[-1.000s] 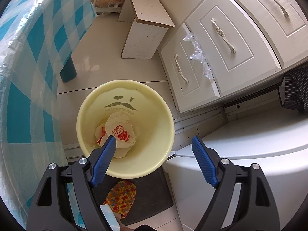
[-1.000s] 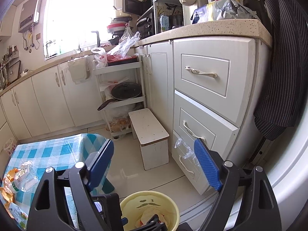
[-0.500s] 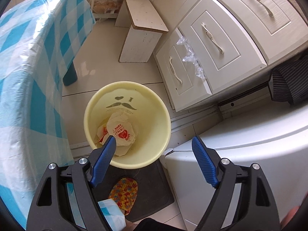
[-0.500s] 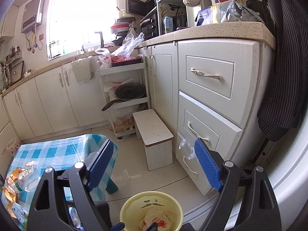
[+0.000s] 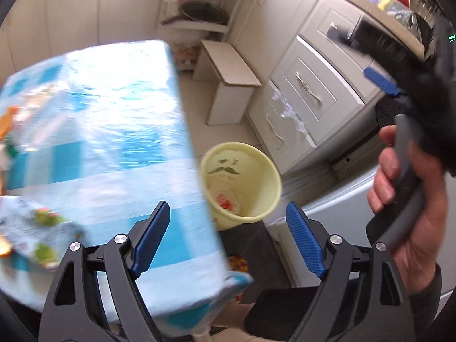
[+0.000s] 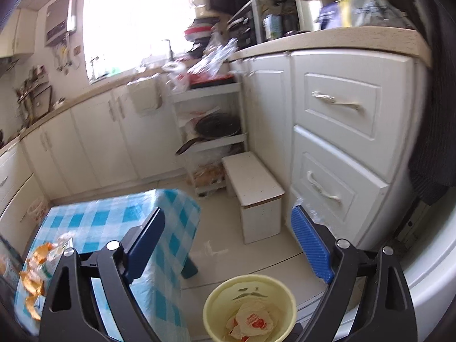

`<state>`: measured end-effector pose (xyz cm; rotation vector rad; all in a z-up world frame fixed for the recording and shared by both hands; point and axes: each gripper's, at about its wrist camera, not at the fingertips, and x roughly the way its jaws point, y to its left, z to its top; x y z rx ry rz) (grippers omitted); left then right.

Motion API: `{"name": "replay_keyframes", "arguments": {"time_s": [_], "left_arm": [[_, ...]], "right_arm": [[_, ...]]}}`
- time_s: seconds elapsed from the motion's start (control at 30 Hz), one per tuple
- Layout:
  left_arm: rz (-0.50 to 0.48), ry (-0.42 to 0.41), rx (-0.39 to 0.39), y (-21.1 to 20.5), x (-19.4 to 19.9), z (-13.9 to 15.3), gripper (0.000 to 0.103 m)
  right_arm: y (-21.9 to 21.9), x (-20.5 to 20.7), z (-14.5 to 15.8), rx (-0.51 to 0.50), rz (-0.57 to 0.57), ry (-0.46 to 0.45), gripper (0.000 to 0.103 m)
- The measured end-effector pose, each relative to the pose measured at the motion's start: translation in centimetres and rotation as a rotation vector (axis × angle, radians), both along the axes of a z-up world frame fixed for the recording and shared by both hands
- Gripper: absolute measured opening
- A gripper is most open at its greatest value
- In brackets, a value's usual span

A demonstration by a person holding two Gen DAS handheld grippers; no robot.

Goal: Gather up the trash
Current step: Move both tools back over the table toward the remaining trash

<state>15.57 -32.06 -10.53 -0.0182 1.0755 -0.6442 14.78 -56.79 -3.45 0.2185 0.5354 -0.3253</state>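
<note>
A pale yellow bin [image 5: 242, 185] with a moustache print stands on the floor beside the blue checked table [image 5: 99, 142]; crumpled white and red wrappers [image 6: 253, 322] lie inside it. My left gripper [image 5: 228, 239] is open and empty, above the table's near edge, left of the bin. My right gripper [image 6: 228, 245] is open and empty, above the bin [image 6: 250, 307]. More trash, orange and green wrappers [image 6: 37, 268], lies at the table's left end, blurred in the left wrist view [image 5: 42, 228]. The hand holding the right gripper [image 5: 404, 199] shows at the right.
White drawers [image 6: 336, 148] and a counter run along the right. A small white stool [image 6: 253, 196] stands on the tiled floor past the bin. A shelf rack with a pan [image 6: 213, 125] stands behind it. A white appliance [image 5: 342, 216] sits right of the bin.
My left gripper has swung left and up from directly over the bin to over the table edge. The right gripper has shifted slightly; both stay open and empty.
</note>
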Motion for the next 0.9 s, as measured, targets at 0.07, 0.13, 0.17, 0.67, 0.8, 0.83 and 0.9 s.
{"name": "replay_keyframes", "arguments": {"time_s": [0.07,0.13,0.17,0.67,0.8,0.83,0.9], "left_arm": [[0.065,-0.034,0.010,4.2,-0.1,1.3,0.081],[0.157,-0.068,0.028,8.8,-0.1,2.1,0.083],[0.214,-0.076,0.036,11.4,0.1,2.4,0.083],[0.603,0.148,-0.017,29.8,4.9,-4.6,0.084],[0.609,0.153,-0.023,30.1,5.8,-5.6,0.084],[0.602,0.150,-0.014,29.9,6.1,-5.8,0.084],[0.594,0.147,0.004,29.5,6.5,-6.1,0.084]], "right_arm": [[1.4,0.9,-0.5,0.035,0.080,0.027,0.087],[3.4,1.8,-1.2,0.089,0.199,0.067,0.087],[4.5,2.2,-1.5,0.114,0.262,0.079,0.087],[26.2,1.6,-5.8,-0.086,1.047,0.267,0.092],[28.6,1.8,-8.0,-0.138,1.086,0.330,0.092],[29.0,1.9,-8.4,-0.149,1.092,0.342,0.092],[29.7,2.4,-9.2,-0.172,1.098,0.369,0.092]]}}
